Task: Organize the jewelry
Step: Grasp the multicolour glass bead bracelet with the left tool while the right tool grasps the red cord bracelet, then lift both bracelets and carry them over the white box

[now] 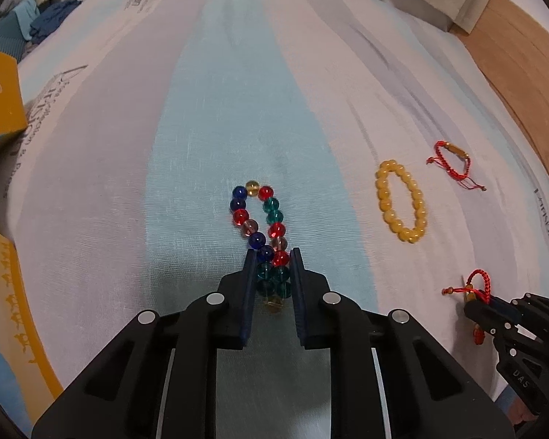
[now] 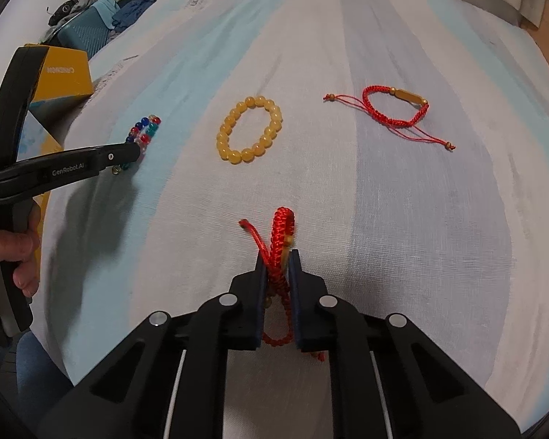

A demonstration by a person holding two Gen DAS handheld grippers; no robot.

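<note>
The left tongs [image 1: 272, 256] pinch the near end of a multicoloured glass-bead bracelet [image 1: 260, 219] lying on a striped bedsheet [image 1: 128, 183]. The right tongs [image 2: 277, 256] clamp a red braided cord bracelet [image 2: 282, 234]. Beyond lie 2 more – a yellow bead bracelet [image 2: 250, 130] and another red cord bracelet [image 2: 395, 108].

- "GenRobot.AI", white letters on the black arm of the left gripper [image 2: 137, 152], right wrist view.
- "DAS", pale letters on the black body of the right gripper [image 1: 474, 305], left wrist view.
- Yellow box [image 2: 67, 73]: white print on its side, seen reversed, not surely readable.
- Bed sheet [image 1: 91, 146]: grey printed lettering along the edges, too distorted to read.
</note>
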